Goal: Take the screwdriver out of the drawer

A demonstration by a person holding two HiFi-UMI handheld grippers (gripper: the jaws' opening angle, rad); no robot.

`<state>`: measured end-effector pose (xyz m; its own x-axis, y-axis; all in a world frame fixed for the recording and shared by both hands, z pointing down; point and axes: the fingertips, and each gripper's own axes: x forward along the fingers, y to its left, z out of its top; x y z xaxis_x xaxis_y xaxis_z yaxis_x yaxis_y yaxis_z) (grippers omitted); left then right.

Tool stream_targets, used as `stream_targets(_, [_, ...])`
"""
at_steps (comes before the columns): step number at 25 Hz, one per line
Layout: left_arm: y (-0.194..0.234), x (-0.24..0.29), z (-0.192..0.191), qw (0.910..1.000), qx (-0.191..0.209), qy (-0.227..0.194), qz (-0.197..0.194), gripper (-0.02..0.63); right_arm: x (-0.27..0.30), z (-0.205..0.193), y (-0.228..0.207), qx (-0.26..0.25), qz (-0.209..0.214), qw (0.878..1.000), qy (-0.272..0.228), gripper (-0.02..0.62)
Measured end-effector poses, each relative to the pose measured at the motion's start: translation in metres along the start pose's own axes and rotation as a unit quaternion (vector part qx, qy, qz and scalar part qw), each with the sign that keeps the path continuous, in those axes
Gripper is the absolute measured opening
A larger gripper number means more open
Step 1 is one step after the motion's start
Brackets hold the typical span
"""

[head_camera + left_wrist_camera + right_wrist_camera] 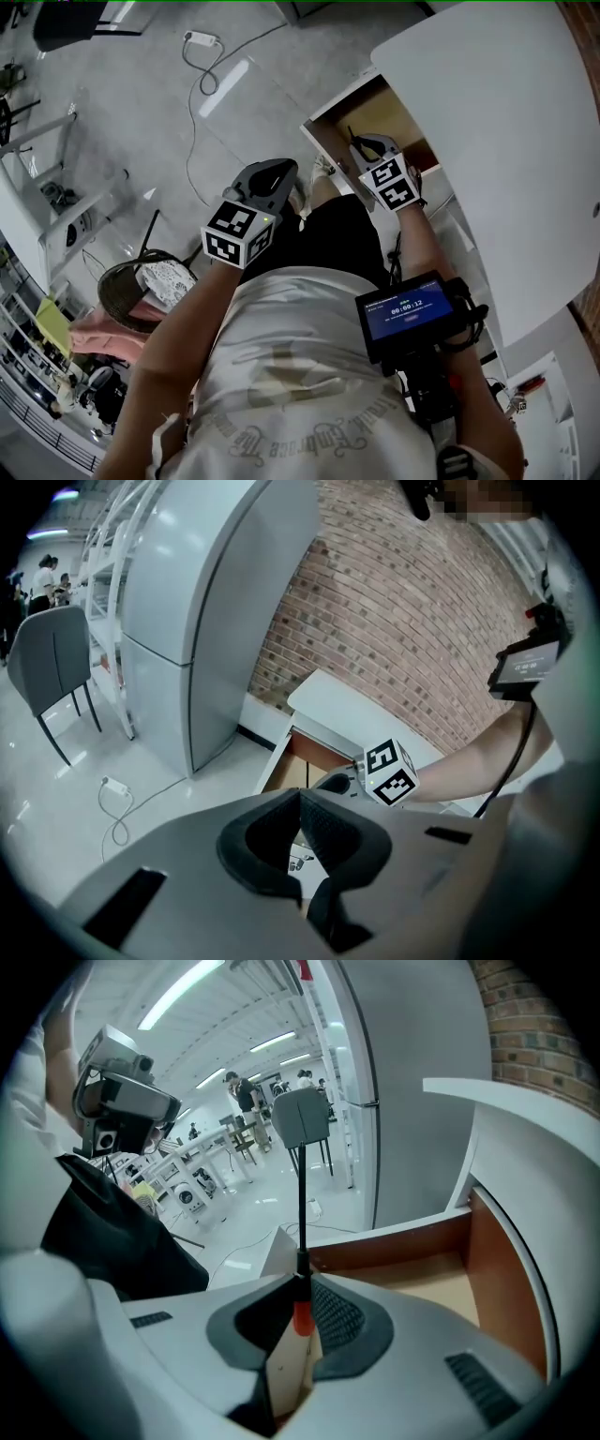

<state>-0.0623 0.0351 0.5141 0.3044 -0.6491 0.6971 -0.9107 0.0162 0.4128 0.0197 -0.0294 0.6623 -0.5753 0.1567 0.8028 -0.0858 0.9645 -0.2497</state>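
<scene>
In the right gripper view my right gripper (302, 1288) is shut on the screwdriver (302, 1318). Its orange-red collar and pale handle sit between the pads, and the thin black shaft (301, 1194) sticks straight out past the fingertips. The open wooden drawer (497, 1269) lies just right of and beyond the jaws. The head view shows the right gripper (372, 150) over the drawer (328, 150) under the white tabletop. My left gripper (272, 178) hangs to the drawer's left over the floor. Its jaws (299, 795) meet at the tips with nothing between them.
A white tabletop (497, 141) covers the right side, with a brick wall (403, 602) behind it. A cable with a power adapter (202, 39) lies on the floor. A round basket (131, 281) stands at my left. A tall grey cabinet (206, 621) and a grey chair (56, 667) stand further off.
</scene>
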Motion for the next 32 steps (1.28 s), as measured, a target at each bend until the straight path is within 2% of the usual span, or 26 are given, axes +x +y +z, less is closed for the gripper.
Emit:
stream_targets(4, [0.005, 0.004, 0.010, 0.9999, 0.016, -0.002, -0.005, 0.021, -0.006, 0.003, 0.001, 0.015, -0.010, 1.000, -0.014, 0.067])
stream_targets(7, [-0.004, -0.007, 0.020, 0.9996, 0.026, -0.003, -0.012, 0.021, -0.031, 0.013, 0.006, 0.030, -0.024, 0.999, -0.026, 0.067])
stream_targets(15, [-0.010, -0.010, 0.029, 0.9971, 0.059, 0.016, -0.046, 0.021, -0.059, 0.022, 0.002, 0.076, -0.063, 0.994, -0.046, 0.067])
stream_targets(21, [-0.009, -0.030, 0.034, 0.9933, 0.088, 0.019, -0.073, 0.021, -0.085, 0.042, 0.016, 0.093, -0.101, 0.988, -0.067, 0.067])
stream_targets(27, [-0.004, -0.012, 0.058, 0.9886, 0.115, 0.017, -0.096, 0.021, -0.105, 0.060, 0.001, 0.109, -0.126, 0.982, -0.092, 0.067])
stream_targets(32, [-0.021, -0.024, 0.073, 0.9819, 0.142, 0.010, -0.125, 0.021, -0.153, 0.084, 0.017, 0.114, -0.155, 0.974, -0.123, 0.067])
